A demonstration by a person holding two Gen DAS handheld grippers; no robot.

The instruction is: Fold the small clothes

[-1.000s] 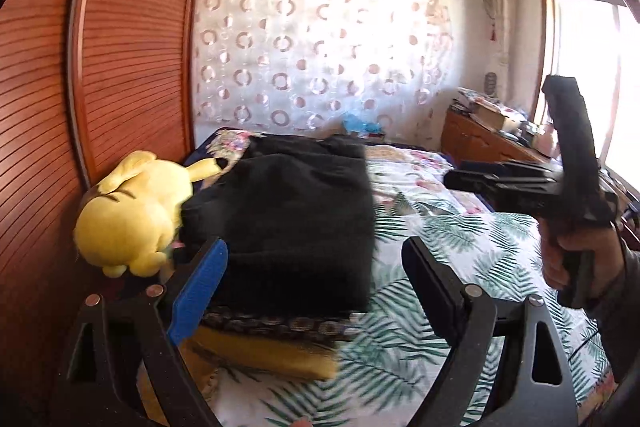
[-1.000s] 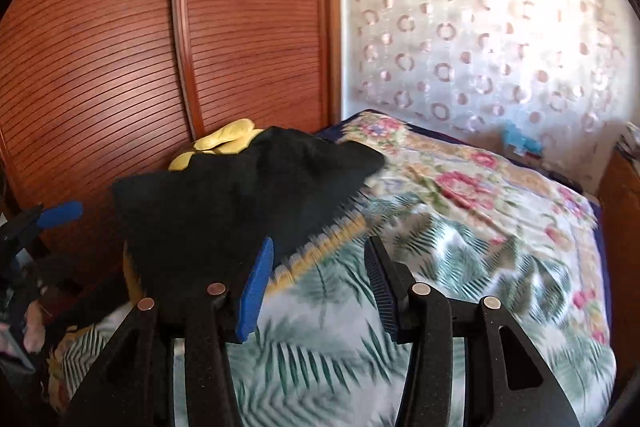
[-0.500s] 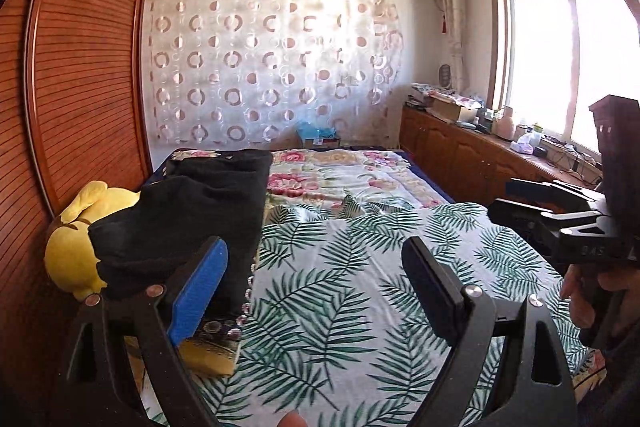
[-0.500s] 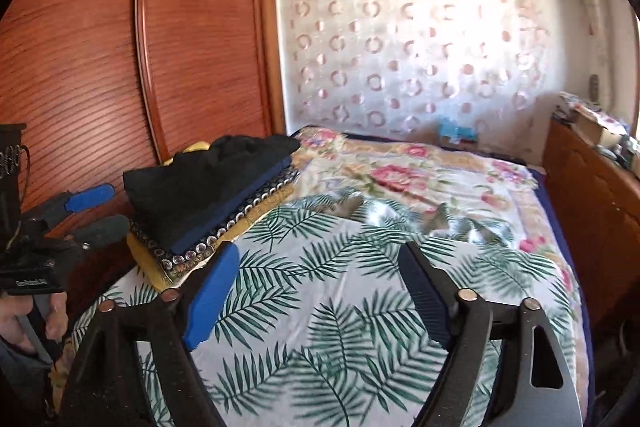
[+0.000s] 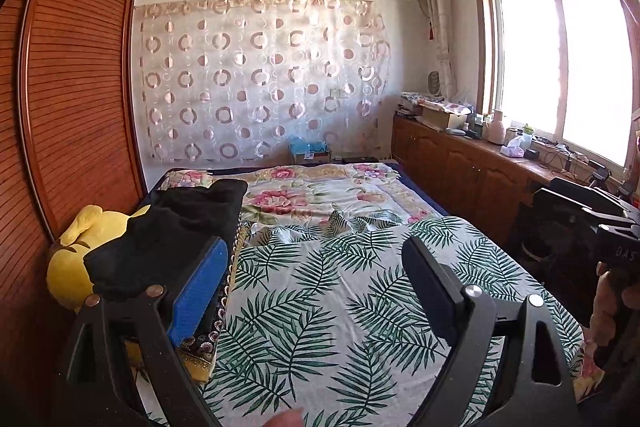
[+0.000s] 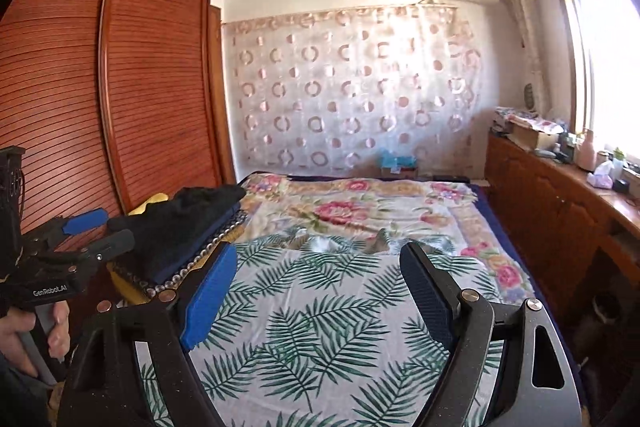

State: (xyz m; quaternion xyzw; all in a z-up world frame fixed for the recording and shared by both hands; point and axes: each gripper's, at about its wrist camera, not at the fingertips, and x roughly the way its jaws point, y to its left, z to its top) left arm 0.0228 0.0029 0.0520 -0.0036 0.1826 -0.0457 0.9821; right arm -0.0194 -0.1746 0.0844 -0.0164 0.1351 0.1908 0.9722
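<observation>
While both tools hung over the palm-leaf sheet (image 5: 320,307), the folded pile (image 5: 176,239) lay well off to their left, at the bed's edge by the wardrobe (image 5: 72,107), with its long side running away toward the curtain. The left tool (image 5: 312,279) stood released, nothing between its pads, and was the nearer to the pile. The right tool (image 6: 316,287) had just been opening and likewise stood released with nothing between its pads. No unfolded garment showed on the sheet, so I judged the next piece lay out of view. A yellow plush toy (image 5: 72,263) sat half hidden behind the black top layer, and the lower layers showed only as edges.
</observation>
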